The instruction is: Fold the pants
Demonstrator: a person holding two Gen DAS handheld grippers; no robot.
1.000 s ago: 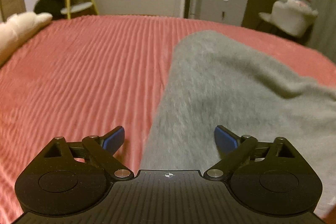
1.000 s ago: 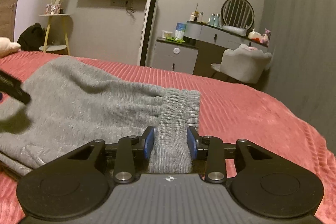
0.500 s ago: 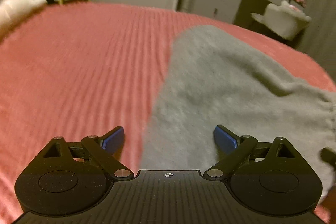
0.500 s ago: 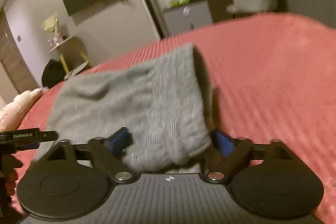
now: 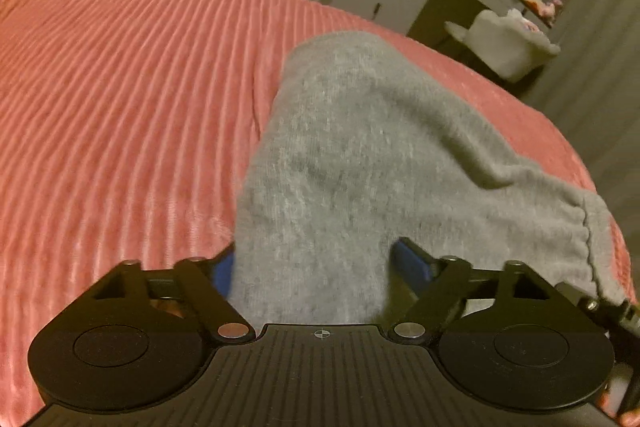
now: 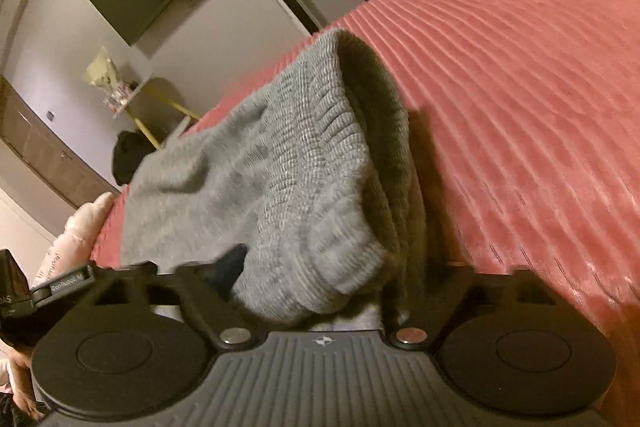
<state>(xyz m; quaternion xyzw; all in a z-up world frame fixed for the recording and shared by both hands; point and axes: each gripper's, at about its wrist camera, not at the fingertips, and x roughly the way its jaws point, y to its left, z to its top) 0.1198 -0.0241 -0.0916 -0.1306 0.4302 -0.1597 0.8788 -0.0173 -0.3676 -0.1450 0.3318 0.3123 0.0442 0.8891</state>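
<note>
Grey knitted pants lie folded on a salmon-pink ribbed bedspread, running from the near edge of the left wrist view up towards one o'clock. The left gripper straddles the near end of the cloth; its jaws have just been closing, and the fabric sits between the blue pads, the left one half hidden by cloth, though I cannot tell whether they press on it yet. At four o'clock in that view the ribbed waistband hangs over a black part of the other tool.

From the right wrist view, strongly tilted, the right gripper has the thick ribbed waistband bunched between its fingers; its jaws too have just been closing, and both pads are buried in fabric, so I cannot tell the grip.

Writing: at nine o'clock in the right view a black strap bears small white letters that seem to read "GenRobot.AI"; a pale pink cushion above it carries unreadable print
</note>
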